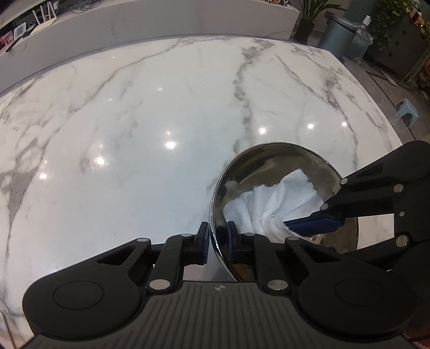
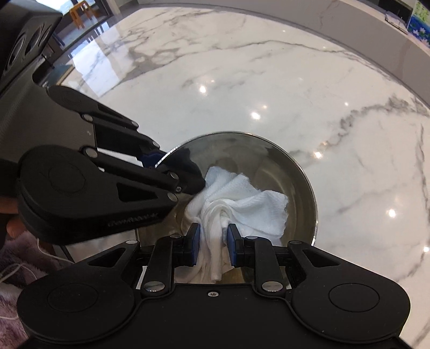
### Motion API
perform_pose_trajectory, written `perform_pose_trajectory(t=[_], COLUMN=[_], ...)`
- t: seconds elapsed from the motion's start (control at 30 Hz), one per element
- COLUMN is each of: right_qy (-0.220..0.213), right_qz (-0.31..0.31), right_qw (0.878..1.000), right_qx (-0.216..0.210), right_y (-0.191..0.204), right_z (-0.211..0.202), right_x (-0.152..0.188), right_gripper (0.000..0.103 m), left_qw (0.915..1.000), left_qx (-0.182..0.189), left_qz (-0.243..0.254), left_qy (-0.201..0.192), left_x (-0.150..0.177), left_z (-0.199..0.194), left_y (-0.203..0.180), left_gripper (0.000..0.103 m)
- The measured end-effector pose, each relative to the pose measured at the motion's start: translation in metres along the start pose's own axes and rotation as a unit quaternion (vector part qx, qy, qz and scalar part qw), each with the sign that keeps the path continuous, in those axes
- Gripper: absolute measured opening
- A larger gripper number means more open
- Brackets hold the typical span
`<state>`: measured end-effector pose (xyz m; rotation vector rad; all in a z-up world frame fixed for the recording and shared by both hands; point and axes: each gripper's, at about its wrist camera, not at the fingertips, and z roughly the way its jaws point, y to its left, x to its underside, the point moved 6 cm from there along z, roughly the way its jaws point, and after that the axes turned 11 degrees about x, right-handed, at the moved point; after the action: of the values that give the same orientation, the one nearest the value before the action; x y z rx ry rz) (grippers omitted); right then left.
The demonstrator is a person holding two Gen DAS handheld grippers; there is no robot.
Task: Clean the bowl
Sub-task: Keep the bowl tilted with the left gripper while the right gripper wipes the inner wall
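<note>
A shiny steel bowl (image 1: 279, 161) sits on the white marble table (image 1: 134, 120). My left gripper (image 1: 217, 233) is shut on the bowl's near left rim, one finger outside and one inside. A crumpled white cloth (image 1: 268, 201) lies inside the bowl. My right gripper (image 1: 289, 224) reaches in from the right and is shut on the bunched cloth. In the right wrist view the right gripper (image 2: 213, 235) pinches the cloth (image 2: 242, 204) inside the bowl (image 2: 295, 171), and the left gripper (image 2: 164, 162) clamps the rim at the left.
The marble table (image 2: 295, 80) stretches far beyond the bowl. A raised white ledge (image 1: 161, 24) runs along its far side. A grey bin (image 1: 338, 35), a plant and a small stool (image 1: 405, 107) stand on the floor to the right.
</note>
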<state>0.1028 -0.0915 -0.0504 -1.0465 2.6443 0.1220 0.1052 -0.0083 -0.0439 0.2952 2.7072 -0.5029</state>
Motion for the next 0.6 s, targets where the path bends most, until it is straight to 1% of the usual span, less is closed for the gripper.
perform_pose_trajectory(t=[0.17, 0.23, 0.3, 0.4, 0.5, 0.6], right_qy=[0.007, 0.008, 0.000, -0.008, -0.006, -0.005], right_qz=[-0.023, -0.032, -0.049, -0.064, -0.075, -0.072], right_qw=[0.999, 0.998, 0.994, 0.989, 0.988, 0.988], right_qx=[0.035, 0.055, 0.095, 0.129, 0.137, 0.136], right_y=[-0.0002, -0.0014, -0.0026, -0.0015, 0.0023, 0.0012], right_z=[-0.0030, -0.0041, -0.0070, -0.0094, -0.0072, -0.0075], right_x=[0.0033, 0.0047, 0.0063, 0.0065, 0.0086, 0.0093], right_gripper=[0.019, 0.019, 0.019, 0.018, 0.019, 0.019], left_qw=[0.9999, 0.9999, 0.9998, 0.9998, 0.9998, 0.9999], left_qx=[-0.007, -0.008, -0.011, -0.013, -0.013, -0.009], left_qz=[0.012, 0.012, 0.014, 0.015, 0.012, 0.002], left_qy=[-0.001, -0.002, -0.003, -0.003, -0.003, -0.004], left_x=[-0.0017, -0.0017, -0.0014, -0.0014, -0.0020, -0.0011], left_z=[-0.0004, -0.0010, -0.0013, -0.0011, -0.0013, -0.0018], left_y=[-0.0013, -0.0004, 0.0005, 0.0007, 0.0002, 0.0008], left_gripper=[0.012, 0.014, 0.017, 0.018, 0.018, 0.017])
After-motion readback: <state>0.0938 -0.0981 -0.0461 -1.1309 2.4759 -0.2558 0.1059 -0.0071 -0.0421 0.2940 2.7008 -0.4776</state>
